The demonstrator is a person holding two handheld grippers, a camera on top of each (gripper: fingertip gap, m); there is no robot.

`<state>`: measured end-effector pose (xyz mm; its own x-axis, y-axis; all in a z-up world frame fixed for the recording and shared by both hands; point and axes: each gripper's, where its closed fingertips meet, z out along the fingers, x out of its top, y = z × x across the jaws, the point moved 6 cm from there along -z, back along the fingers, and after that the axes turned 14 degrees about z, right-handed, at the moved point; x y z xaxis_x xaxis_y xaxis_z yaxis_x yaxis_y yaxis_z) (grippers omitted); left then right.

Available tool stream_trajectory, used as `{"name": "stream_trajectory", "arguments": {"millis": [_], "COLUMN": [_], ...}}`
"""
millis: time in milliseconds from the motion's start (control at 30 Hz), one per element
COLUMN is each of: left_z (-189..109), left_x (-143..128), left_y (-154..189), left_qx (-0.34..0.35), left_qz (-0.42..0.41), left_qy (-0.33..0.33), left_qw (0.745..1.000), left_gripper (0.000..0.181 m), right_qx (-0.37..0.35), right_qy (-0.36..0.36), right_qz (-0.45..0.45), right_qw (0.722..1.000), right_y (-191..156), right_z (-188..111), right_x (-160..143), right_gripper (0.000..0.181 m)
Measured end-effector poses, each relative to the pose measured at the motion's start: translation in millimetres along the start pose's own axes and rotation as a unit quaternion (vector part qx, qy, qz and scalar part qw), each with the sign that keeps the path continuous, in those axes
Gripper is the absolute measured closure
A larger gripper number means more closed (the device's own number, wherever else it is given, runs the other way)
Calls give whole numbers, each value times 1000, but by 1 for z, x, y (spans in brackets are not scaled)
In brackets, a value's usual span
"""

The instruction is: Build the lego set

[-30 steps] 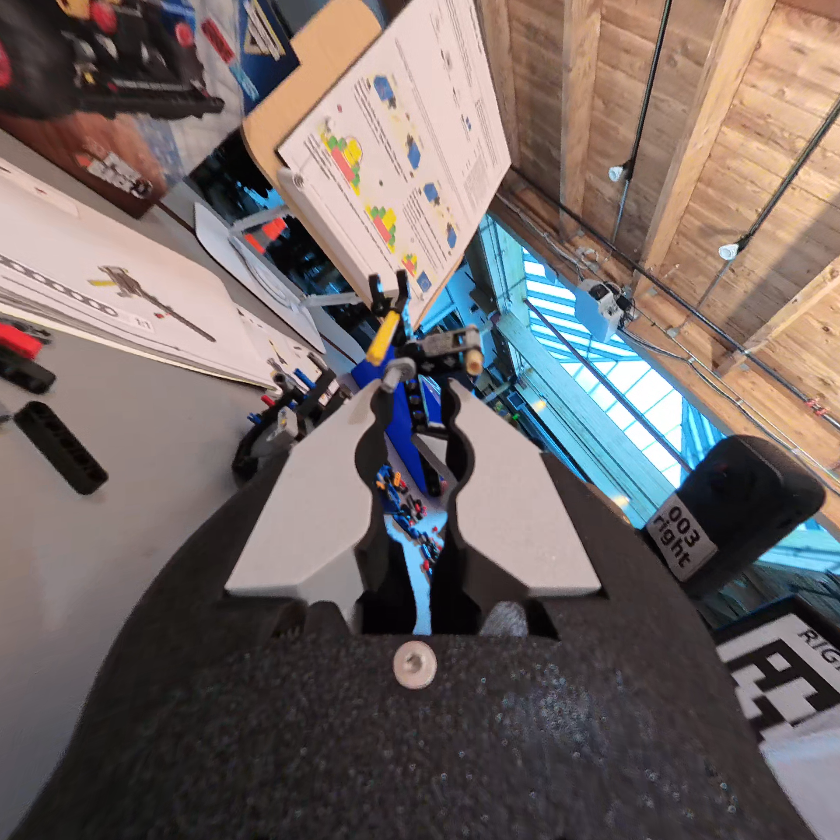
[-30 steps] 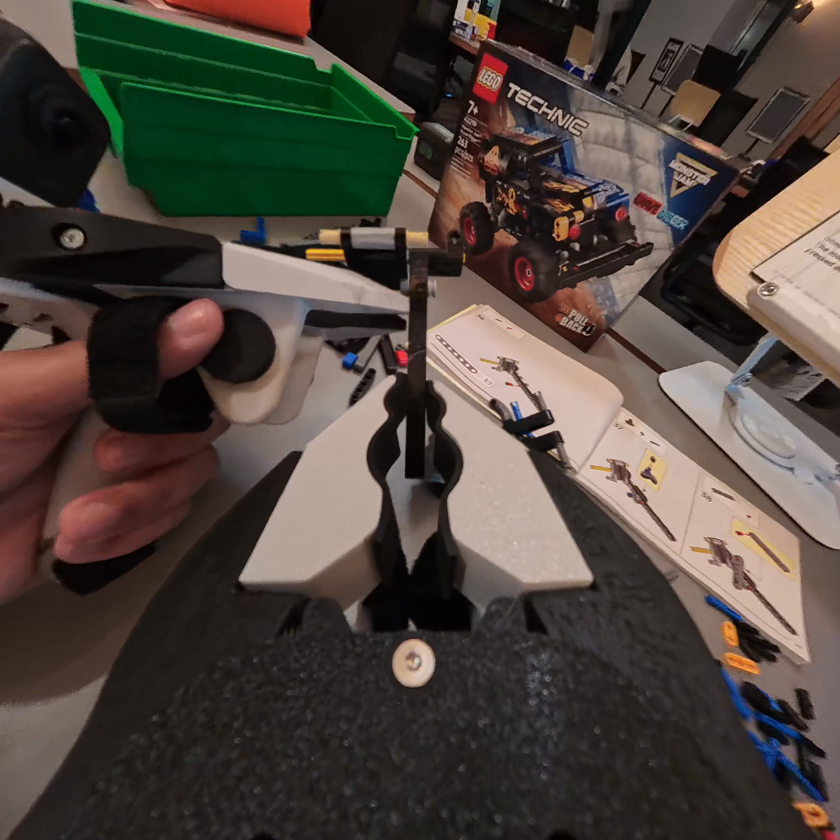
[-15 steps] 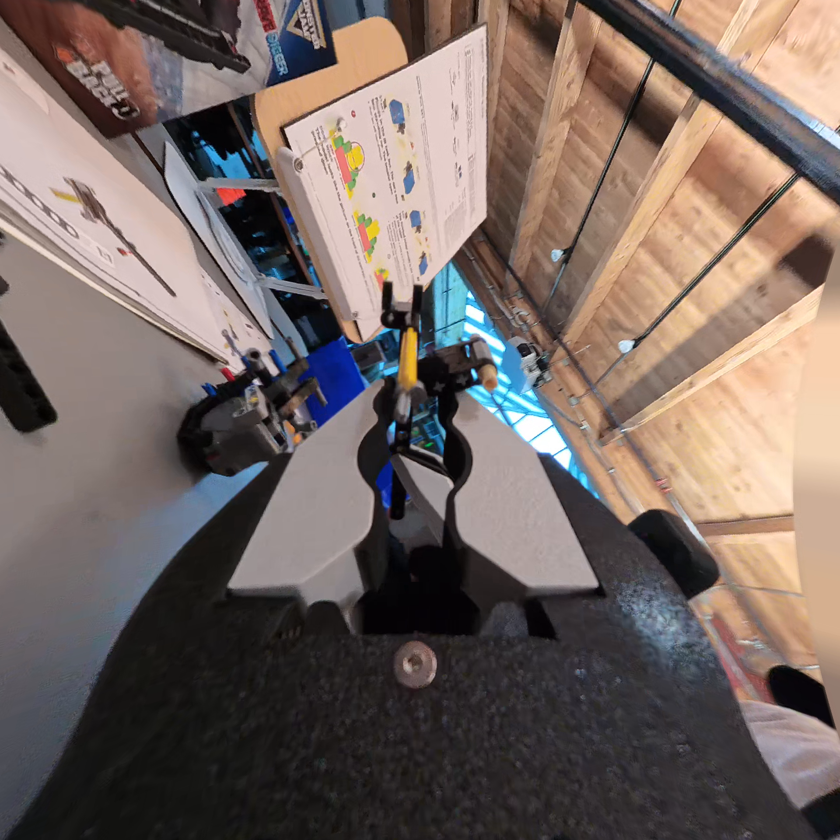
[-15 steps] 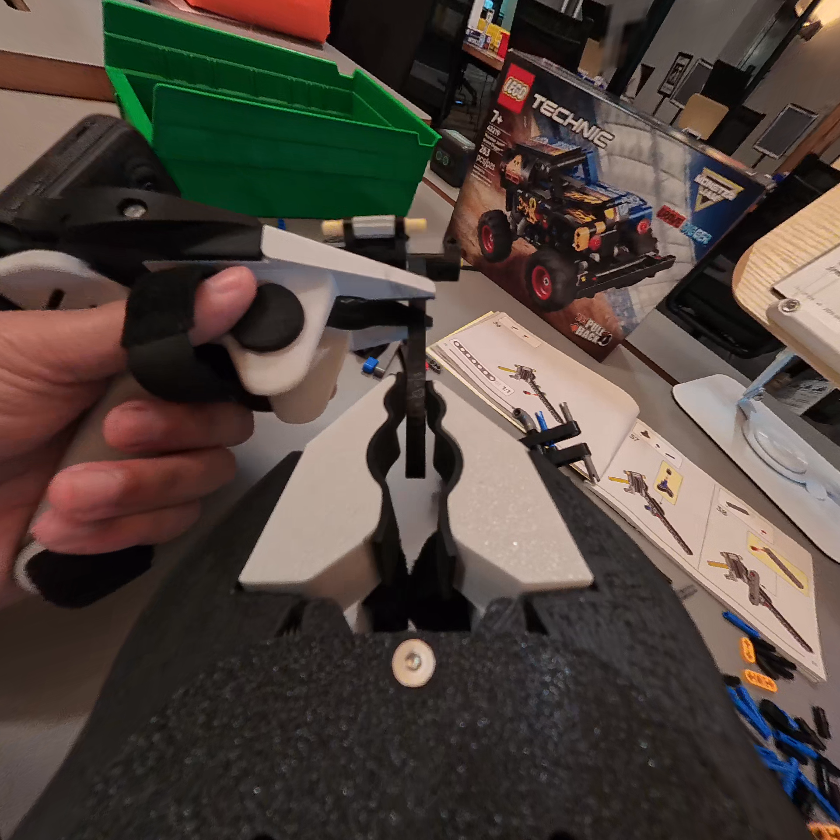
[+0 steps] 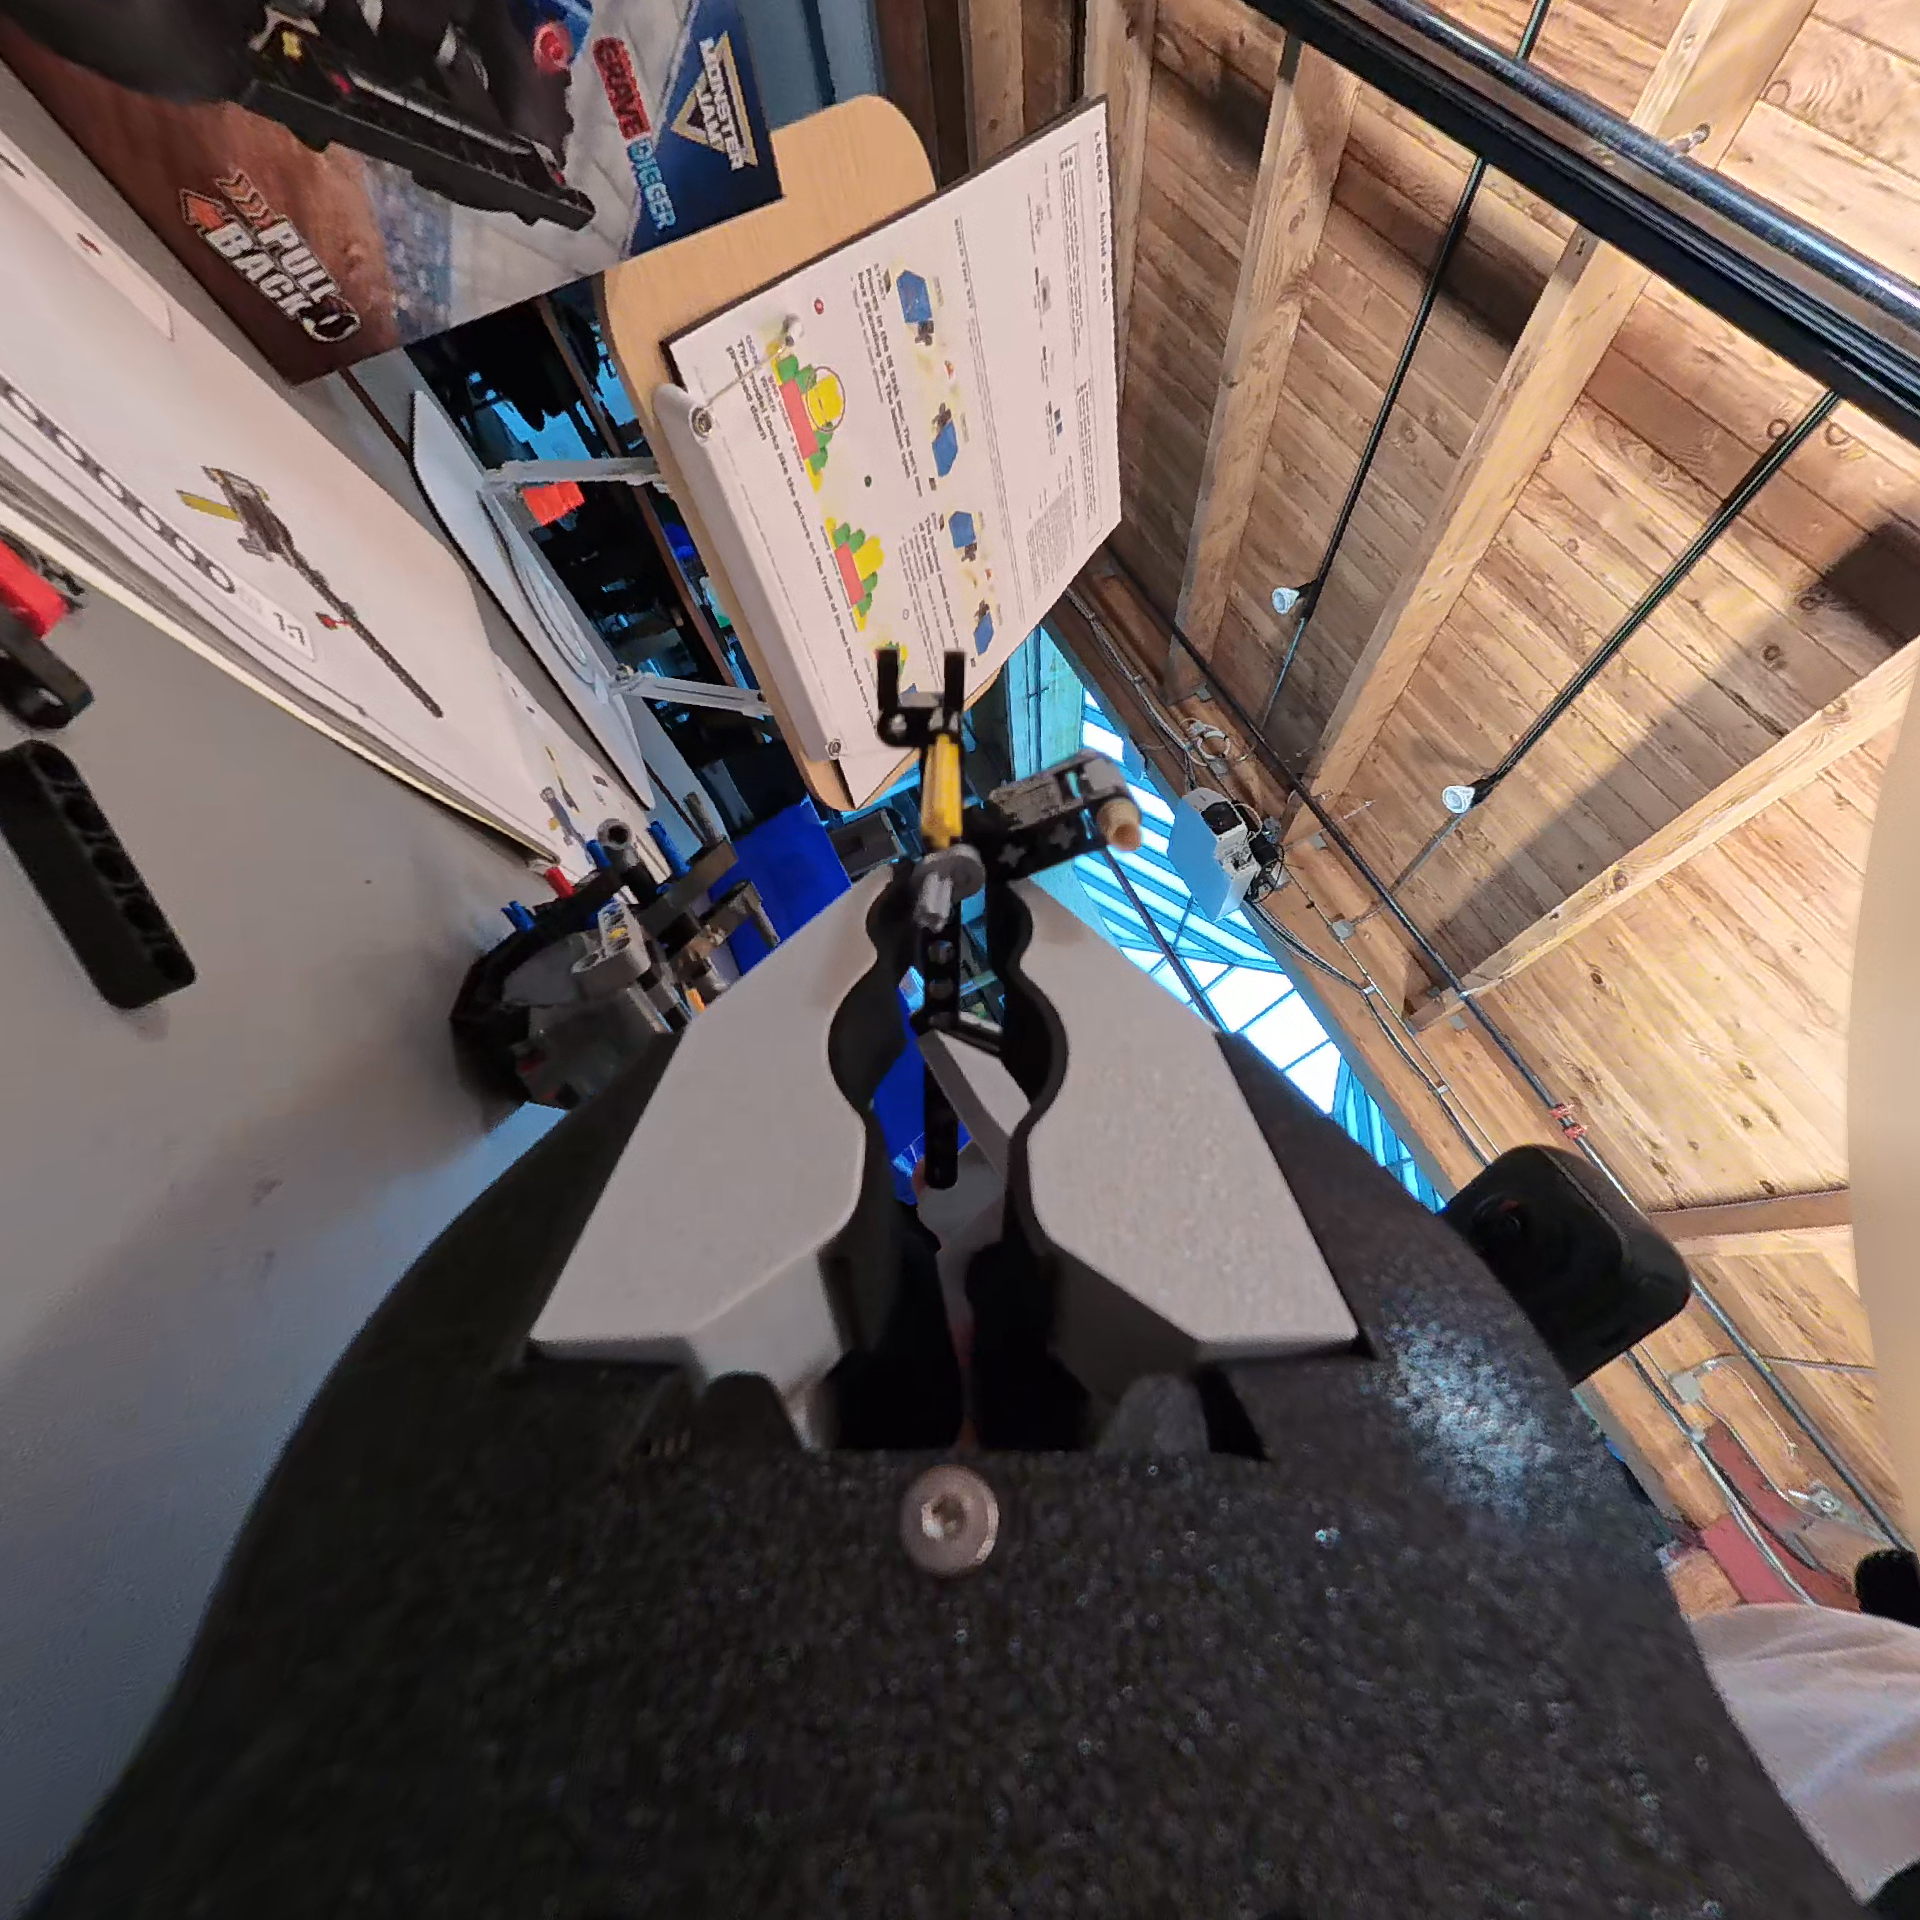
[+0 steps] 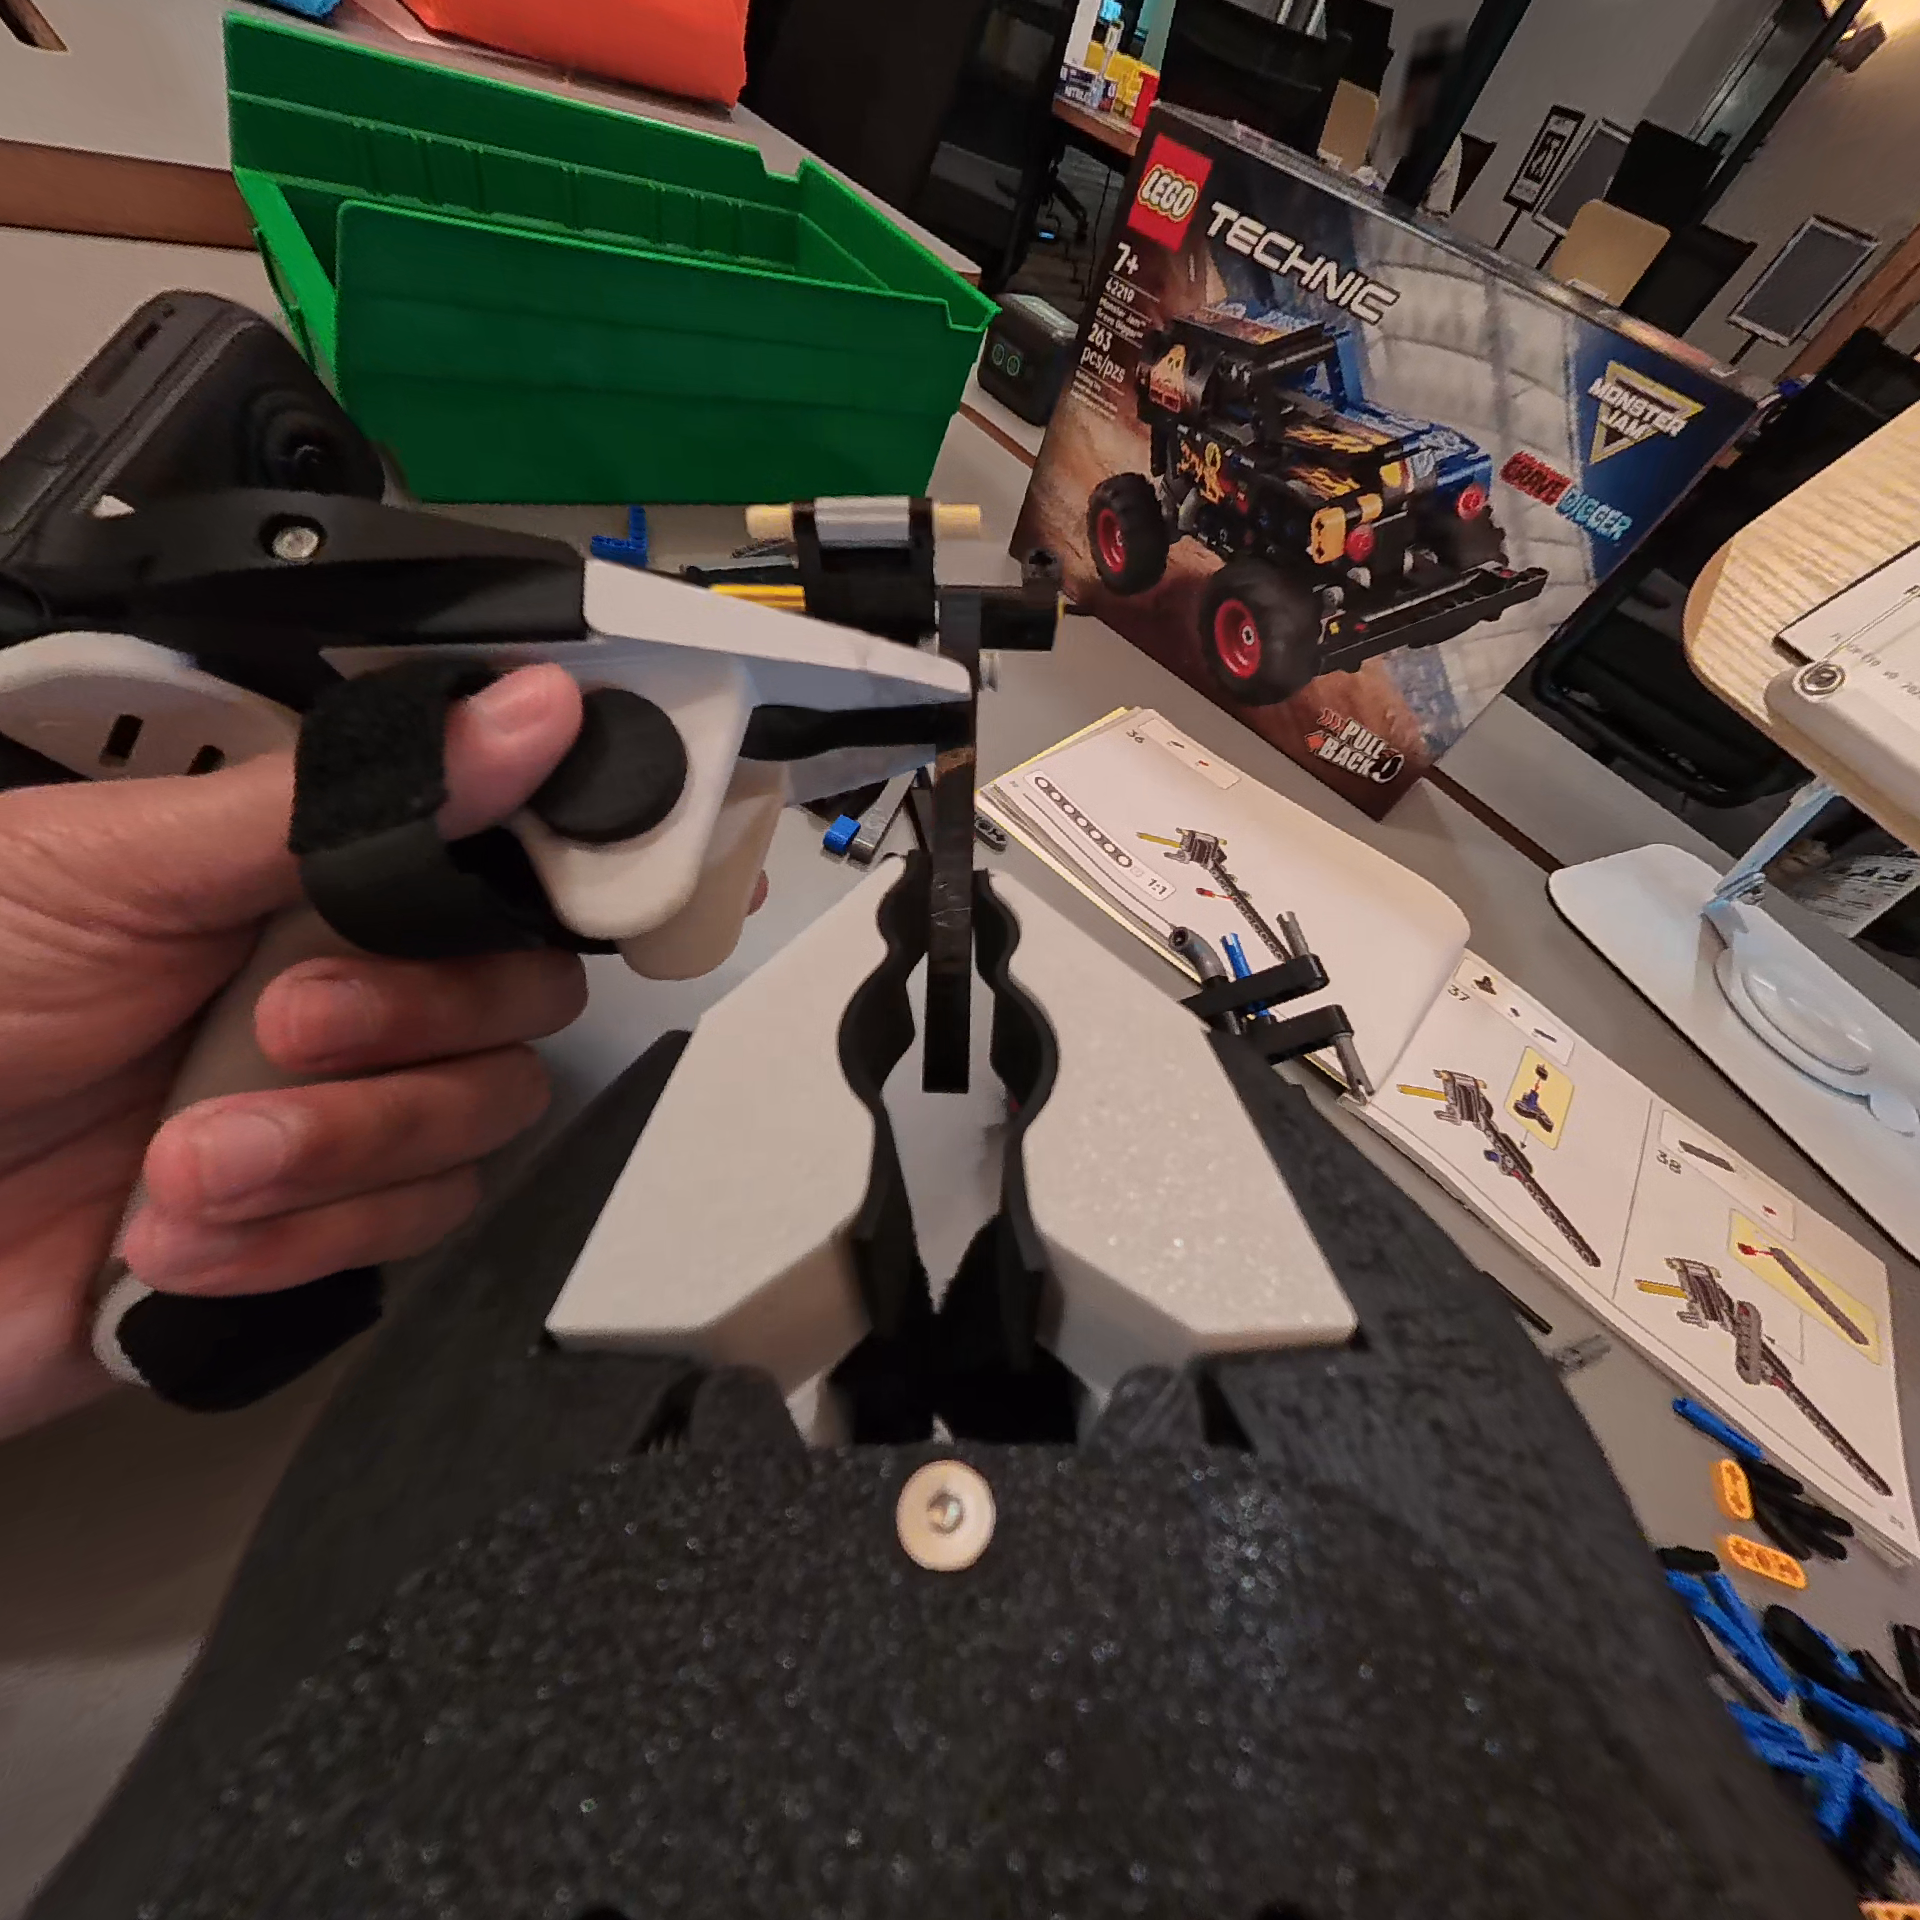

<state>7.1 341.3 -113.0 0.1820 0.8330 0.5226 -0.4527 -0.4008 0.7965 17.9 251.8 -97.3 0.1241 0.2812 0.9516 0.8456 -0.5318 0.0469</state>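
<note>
Both grippers hold one Lego assembly in the air: a long black beam (image 6: 948, 997) topped by a cluster of black, grey and tan parts (image 6: 883, 551) with a yellow axle (image 5: 940, 779). My right gripper (image 6: 948, 883) is shut on the lower part of the beam, which stands upright between its fingers. My left gripper (image 6: 961, 696), held by a hand (image 6: 260, 1039), comes in from the left and is shut on the beam just under the cluster. In the left wrist view my left gripper (image 5: 945, 914) points up toward the ceiling with the beam (image 5: 940, 1091) between its fingers.
Green bins (image 6: 623, 343) and the Lego box (image 6: 1351, 416) stand at the back of the grey table. An open instruction booklet (image 6: 1195, 862) carries a small black sub-assembly (image 6: 1262, 987). Loose blue and orange parts (image 6: 1766, 1558) lie at the right. A larger sub-assembly (image 5: 592, 977), a black beam (image 5: 94, 873) and a sheet stand (image 5: 935, 416) show in the left wrist view. Less than 4 cm separates the two grippers' tips.
Both grippers keep hold of the assembly. The left gripper and hand have shifted right and closer in the right wrist view, and the left wrist view has swung so more of the table shows.
</note>
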Motion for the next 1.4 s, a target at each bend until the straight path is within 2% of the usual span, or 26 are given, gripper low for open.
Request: {"name": "stream_trajectory", "arguments": {"millis": [633, 967, 1100, 1267, 1333, 1400], "left_z": [-4, -4, -5, -5, -6, -10], "left_x": [1, 1, 2, 9, 17, 25], "left_y": [2, 0, 2, 9, 8, 5], "left_qx": [-8, -45, -40, -71, -79, -84], "left_qz": [16, -31, -12, 26, 64, 139], "left_qy": [-7, -1, -3, -25, -50, -102], "left_qw": [1000, 998, 999, 997, 994, 982], "left_gripper": [176, 176, 176, 176, 176, 176], "right_qx": [13, -2, 0, 28, 58, 90], "right_qy": [4, 10, 12, 31, 46, 33], "right_qz": [8, -28, -30, 3, 23, 13], "right_qw": [1000, 1000, 999, 999, 997, 995], "right_y": [-4, -11, -11, -12, -7, 13], "right_z": [-4, -6, -5, -10, -21, -35], "right_x": [3, 4, 4, 9, 14, 10], "right_gripper": [174, 174, 174, 171, 165, 165]}}
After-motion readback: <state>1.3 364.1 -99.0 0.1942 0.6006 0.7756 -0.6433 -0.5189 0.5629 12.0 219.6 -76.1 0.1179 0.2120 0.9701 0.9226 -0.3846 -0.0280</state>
